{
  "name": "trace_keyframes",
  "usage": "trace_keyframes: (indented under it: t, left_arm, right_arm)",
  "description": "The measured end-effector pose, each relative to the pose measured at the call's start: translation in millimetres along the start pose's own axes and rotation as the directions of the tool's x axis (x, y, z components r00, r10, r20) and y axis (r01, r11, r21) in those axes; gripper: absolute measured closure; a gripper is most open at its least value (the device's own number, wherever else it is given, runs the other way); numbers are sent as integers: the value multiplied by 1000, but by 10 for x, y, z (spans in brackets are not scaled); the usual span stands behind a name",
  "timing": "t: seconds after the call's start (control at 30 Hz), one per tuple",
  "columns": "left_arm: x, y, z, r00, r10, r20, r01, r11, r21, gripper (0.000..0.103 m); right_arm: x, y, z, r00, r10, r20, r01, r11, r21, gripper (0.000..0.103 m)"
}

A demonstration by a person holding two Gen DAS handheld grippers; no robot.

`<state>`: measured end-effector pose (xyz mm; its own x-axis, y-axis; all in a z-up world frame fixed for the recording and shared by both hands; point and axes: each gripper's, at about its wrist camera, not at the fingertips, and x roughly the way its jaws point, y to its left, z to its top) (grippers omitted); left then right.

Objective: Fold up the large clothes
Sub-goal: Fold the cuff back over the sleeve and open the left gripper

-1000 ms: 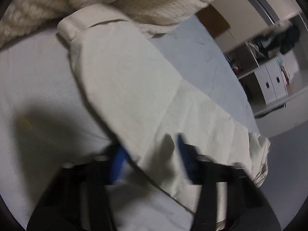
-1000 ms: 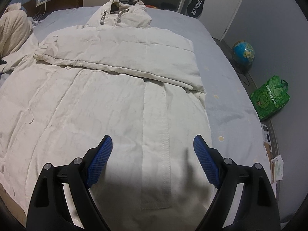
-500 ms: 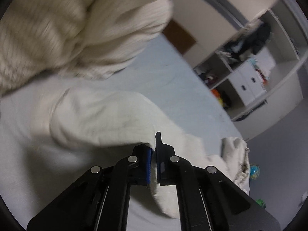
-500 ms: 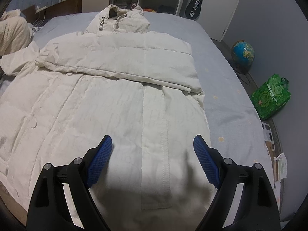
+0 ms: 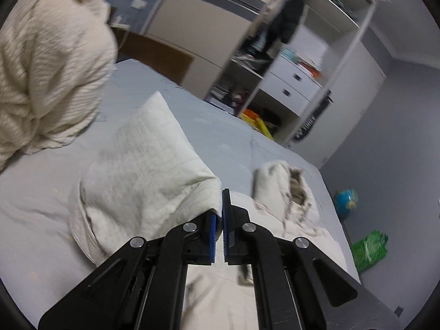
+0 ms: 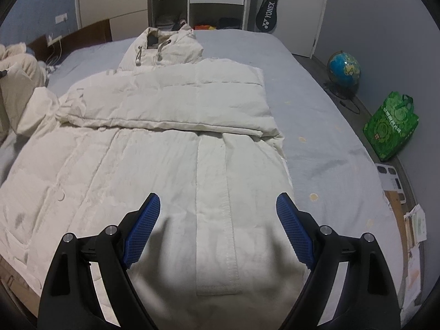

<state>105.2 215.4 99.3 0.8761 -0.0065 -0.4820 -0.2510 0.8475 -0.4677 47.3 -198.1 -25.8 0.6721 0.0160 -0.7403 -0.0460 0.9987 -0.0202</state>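
Left gripper (image 5: pixel 222 214) is seen clenched on the coat's sleeve (image 5: pixel 143 165), lower centre; right gripper (image 6: pixel 218 220) is held released above the coat (image 6: pixel 154 148).

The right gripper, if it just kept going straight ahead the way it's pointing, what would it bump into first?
Most likely the white coat spread on the bed. The open right gripper points at its front panel; how far above it hangs is unclear.
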Motion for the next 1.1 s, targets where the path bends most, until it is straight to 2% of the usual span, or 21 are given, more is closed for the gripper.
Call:
trace_keyframes:
  t: [0.23,0.43,0.6,0.8,0.93,1.0,1.03,1.07,1.1]
  left_arm:
    - [179,-636,-267,996,-78,-53,82,993,84,100]
    - [416,-1169,-541,985,-125,-117,144,975,167,100]
    - [703,-1475,-823,973,-139,-185,175,965,193,100]
    - [1155,-1668,-1243,950,-112,-292,177,962,207,99]
    - [1437,-1722,-1502,923,-55,-382,143,967,208,91]
    - [1527,-1750,-1648,903,-42,-428,141,969,204,80]
    - [1543,-1757,-1709,897,-37,-440,142,968,208,65]
    - [1528,-1756,-1763,894,-38,-446,146,967,209,45]
    - [1472,-1749,-1832,896,-38,-442,148,965,217,38]
  right_arm:
    - [-41,-57,-6,1000,17,19,-18,999,34,21]
    - [-52,-123,-9,999,32,27,-34,997,63,21]
    - [-56,-159,-12,999,43,32,-45,996,79,21]
    - [-65,-171,-16,998,48,35,-51,995,88,21]
    - [-64,-176,-17,998,48,35,-51,995,89,21]
    - [-60,-178,-17,998,49,33,-51,995,89,21]
    - [-57,-180,-19,998,49,32,-51,995,89,21]
    - [-56,-180,-19,998,49,32,-51,995,89,21]
    - [-55,-180,-19,998,49,31,-52,995,89,21]
